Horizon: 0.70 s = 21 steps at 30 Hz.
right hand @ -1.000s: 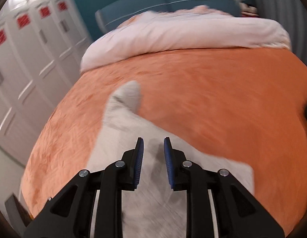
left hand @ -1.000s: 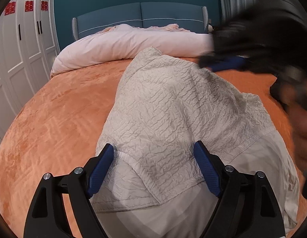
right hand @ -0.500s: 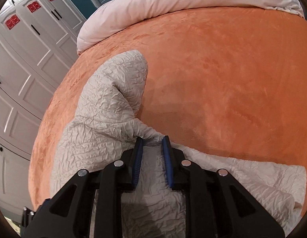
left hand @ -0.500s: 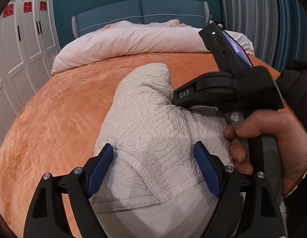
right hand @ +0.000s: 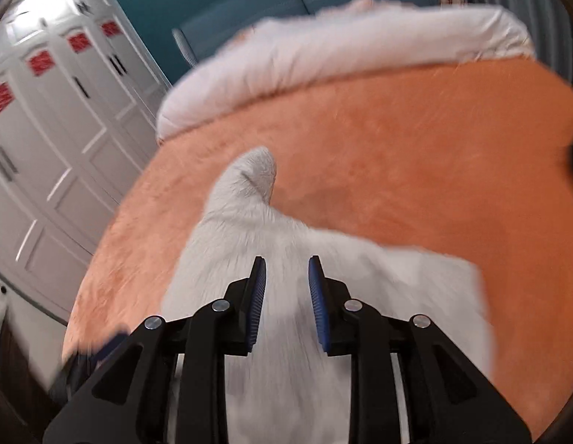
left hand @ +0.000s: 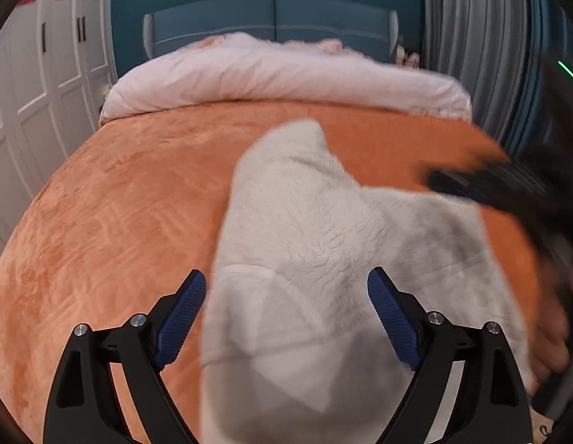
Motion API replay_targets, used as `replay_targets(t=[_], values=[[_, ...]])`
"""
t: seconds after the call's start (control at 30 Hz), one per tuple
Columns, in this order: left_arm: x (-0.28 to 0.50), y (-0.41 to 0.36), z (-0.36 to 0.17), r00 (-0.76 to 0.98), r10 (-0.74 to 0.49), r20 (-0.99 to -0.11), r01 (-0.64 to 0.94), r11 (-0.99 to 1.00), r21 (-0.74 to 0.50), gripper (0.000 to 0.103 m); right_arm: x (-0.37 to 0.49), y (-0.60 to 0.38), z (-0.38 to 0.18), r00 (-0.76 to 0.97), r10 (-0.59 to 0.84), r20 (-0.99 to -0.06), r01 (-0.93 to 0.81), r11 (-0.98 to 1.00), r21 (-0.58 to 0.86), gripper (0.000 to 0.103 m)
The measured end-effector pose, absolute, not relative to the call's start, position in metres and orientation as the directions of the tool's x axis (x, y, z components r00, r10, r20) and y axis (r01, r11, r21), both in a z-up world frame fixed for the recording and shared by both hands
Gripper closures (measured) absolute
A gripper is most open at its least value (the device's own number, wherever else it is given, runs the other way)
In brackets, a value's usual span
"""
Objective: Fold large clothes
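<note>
A cream crinkled garment [left hand: 323,251] lies folded on the orange bedspread [left hand: 120,203], one sleeve end pointing toward the headboard. My left gripper [left hand: 286,285] is wide open just above the garment's near end, holding nothing. My right gripper [right hand: 285,266] hovers above the garment [right hand: 286,229] with its jaws a little apart and nothing between them. In the left wrist view the right gripper shows as a dark blur [left hand: 508,188] at the right, over the garment's far right corner. Both views are motion-blurred.
A pale pink duvet [left hand: 279,74] is rolled up along the head of the bed before a blue headboard [left hand: 271,14]. White wardrobe doors [right hand: 46,129] stand on the left. Grey-blue curtains [left hand: 482,37] hang on the right.
My right gripper has let go of the garment fold it pinched, opened a little and lifted back to the right. My left gripper stayed open and shifted slightly left.
</note>
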<state>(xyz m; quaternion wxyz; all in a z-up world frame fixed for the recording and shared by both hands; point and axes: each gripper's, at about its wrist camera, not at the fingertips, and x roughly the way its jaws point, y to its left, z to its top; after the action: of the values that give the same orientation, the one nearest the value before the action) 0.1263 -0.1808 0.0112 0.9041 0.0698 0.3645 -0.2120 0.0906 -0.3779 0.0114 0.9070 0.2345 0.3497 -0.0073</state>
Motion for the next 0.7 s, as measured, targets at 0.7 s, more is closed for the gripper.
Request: replay_targets(t=[0.7], values=[[0.074,-0.13,-0.044,0.485,-0.24,-0.841,0.409,0.912,-0.024,0.005,-0.067,-0.332,-0.09,0.592,0.225,-0.774,0.363,0.783,0.505,0.064]])
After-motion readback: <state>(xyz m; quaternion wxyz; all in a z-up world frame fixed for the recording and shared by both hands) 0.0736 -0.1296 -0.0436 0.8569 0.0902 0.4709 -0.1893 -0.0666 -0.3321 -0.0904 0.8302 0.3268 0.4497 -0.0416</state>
